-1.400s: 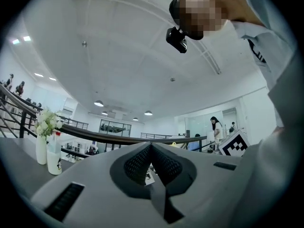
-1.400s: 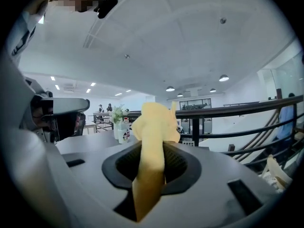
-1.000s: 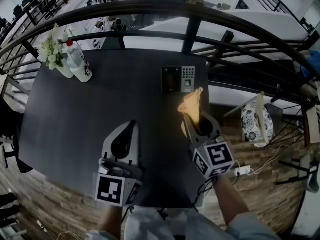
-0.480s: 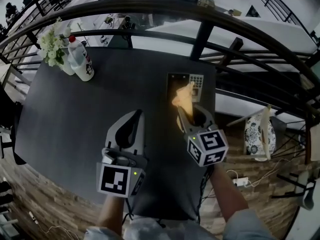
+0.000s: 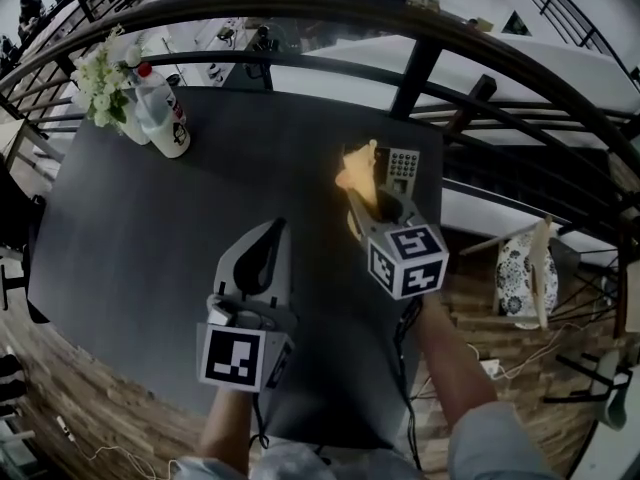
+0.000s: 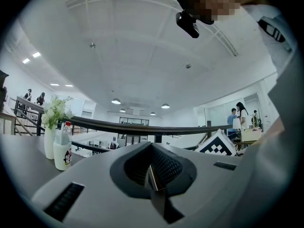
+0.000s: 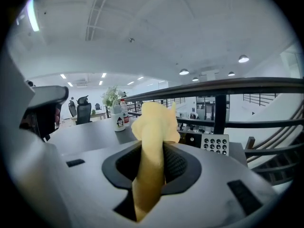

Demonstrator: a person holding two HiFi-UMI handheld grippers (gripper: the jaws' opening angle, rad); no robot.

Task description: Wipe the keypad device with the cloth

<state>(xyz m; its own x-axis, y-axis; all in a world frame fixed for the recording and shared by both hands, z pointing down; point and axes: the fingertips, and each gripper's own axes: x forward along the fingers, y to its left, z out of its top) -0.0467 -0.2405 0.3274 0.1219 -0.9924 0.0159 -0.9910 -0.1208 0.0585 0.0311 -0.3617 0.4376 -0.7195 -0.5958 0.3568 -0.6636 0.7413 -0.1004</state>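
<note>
The keypad device (image 5: pixel 401 166) lies flat near the dark table's far right corner; its grey button panel (image 7: pixel 214 144) shows, and the rest is hidden behind the cloth. A yellow cloth (image 5: pixel 358 172) sticks up out of my right gripper (image 5: pixel 366 200), which is shut on it and hovers just in front of the device. In the right gripper view the cloth (image 7: pixel 153 141) bunches between the jaws, left of the keypad. My left gripper (image 5: pixel 262 258) rests lower on the table, shut with nothing in it; its jaws (image 6: pixel 153 177) meet.
A white bottle with a red cap (image 5: pixel 161 118) and a vase of white flowers (image 5: pixel 103 90) stand at the table's far left corner. A dark railing (image 5: pixel 420 53) runs behind the table (image 5: pixel 150 228). A patterned bag (image 5: pixel 525 273) sits on the floor to the right.
My right gripper has carried the cloth forward and up toward the keypad device, so the cloth now covers the device's left part. The left gripper has stayed where it was.
</note>
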